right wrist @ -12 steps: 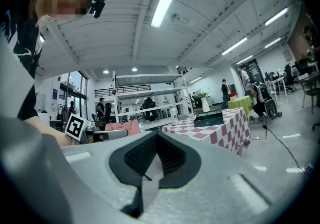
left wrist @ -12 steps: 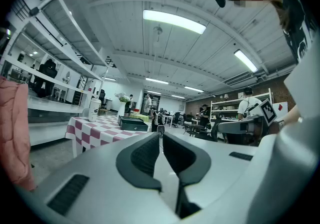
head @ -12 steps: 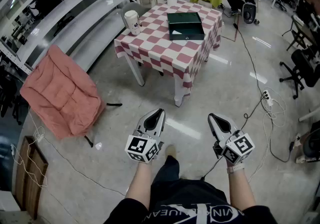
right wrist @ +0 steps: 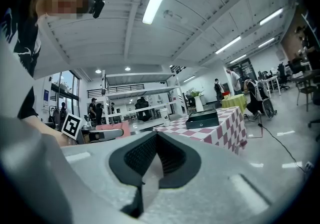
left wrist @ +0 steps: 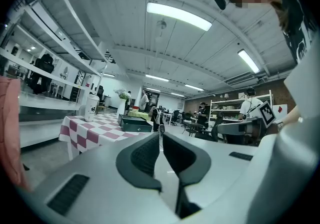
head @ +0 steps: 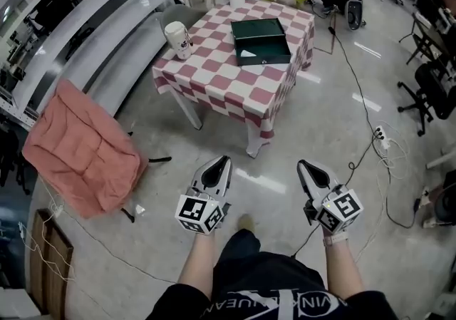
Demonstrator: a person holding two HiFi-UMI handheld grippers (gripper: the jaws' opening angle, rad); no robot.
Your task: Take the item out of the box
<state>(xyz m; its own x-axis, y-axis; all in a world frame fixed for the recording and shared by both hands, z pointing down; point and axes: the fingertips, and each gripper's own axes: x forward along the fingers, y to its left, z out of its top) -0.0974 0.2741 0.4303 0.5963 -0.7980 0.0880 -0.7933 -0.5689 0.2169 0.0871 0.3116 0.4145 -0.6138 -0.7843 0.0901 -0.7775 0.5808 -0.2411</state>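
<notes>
The paper cup (head: 178,39) is standing by the left corner of the checked tabletop (head: 221,80), clear of the work.

The left gripper (head: 223,162) is being held level over the floor, well short of the table. In the left gripper view its jaws are standing together with nothing between them.

The box (head: 261,40), dark green and flat, is lying on the far right part of the tabletop, nearer the right corner than the left. Its long axis is running across the head view, roughly square to the line along which both grippers are pointing. It is sitting well ahead of the person and about midway between the two grippers, so neither appears to be nearer. The lid is looking closed, and the item inside is not showing.

The right gripper (head: 305,166) is likewise being held level, with its jaws closed and empty.

Judgement: the task is not yet under way at the box. The coming move is calling for a straight walk forward before either gripper can reach the lid.
</notes>
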